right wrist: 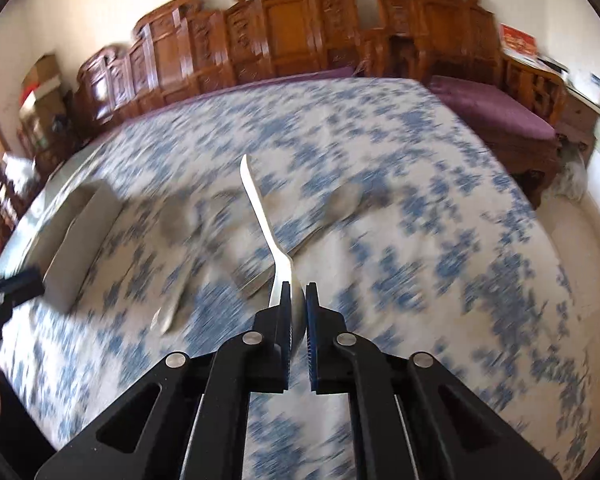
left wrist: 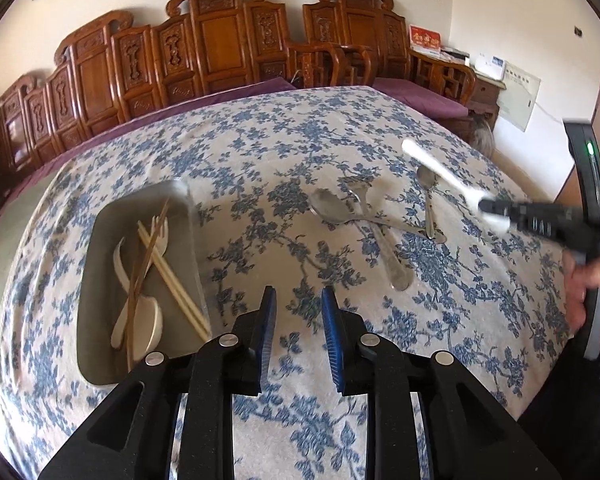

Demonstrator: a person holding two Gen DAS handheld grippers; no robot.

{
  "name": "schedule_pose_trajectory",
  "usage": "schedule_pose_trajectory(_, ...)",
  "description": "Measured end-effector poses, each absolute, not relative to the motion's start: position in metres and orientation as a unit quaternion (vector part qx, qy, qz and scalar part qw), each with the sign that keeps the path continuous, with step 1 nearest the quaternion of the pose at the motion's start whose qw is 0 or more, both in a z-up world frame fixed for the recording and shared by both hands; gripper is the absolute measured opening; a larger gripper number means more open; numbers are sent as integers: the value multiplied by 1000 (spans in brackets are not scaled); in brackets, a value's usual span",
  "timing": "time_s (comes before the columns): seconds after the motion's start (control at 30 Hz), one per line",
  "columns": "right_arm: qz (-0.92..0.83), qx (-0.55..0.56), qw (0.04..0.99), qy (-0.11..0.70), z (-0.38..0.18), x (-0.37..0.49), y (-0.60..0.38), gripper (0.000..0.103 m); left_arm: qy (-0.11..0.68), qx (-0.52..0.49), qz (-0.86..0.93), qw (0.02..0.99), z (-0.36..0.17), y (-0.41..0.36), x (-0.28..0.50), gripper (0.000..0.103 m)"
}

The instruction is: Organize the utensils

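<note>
My right gripper (right wrist: 299, 294) is shut on a white plastic spoon (right wrist: 260, 216), whose handle sticks up and away from the pads. In the left wrist view that spoon (left wrist: 440, 172) hangs above the table at the right, held by the right gripper (left wrist: 496, 210). My left gripper (left wrist: 299, 300) hovers over the cloth with its jaws a little apart and nothing between them. A grey tray (left wrist: 100, 272) at the left holds white plastic cutlery (left wrist: 140, 320), pale chopsticks (left wrist: 172, 280) and thin brown sticks. Metal spoons and a fork (left wrist: 364, 216) lie on the cloth in the middle.
The table (left wrist: 260, 152) wears a blue floral cloth. Carved wooden chairs (left wrist: 220, 44) with purple cushions line the far side. A person's hand (left wrist: 596, 292) holds the right gripper at the right edge. The right wrist view is motion-blurred; the tray (right wrist: 80, 240) sits at its left.
</note>
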State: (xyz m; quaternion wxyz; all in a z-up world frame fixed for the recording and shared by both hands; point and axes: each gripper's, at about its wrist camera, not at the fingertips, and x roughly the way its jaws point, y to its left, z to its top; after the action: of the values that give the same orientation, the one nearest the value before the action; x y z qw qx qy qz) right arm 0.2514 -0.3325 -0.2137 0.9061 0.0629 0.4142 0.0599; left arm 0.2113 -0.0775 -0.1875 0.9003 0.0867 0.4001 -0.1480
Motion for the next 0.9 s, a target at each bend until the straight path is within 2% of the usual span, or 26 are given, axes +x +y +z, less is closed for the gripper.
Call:
schedule_pose_trajectory(0.37, 20, 61, 904, 422, -230, 296, -387, 8, 418, 109, -189, 882, -203, -153, 271, 21)
schedule_pose_trajectory(0.9, 28, 138, 899, 415, -235, 309, -426, 8, 459, 131, -265, 838, -241, -270, 337, 21)
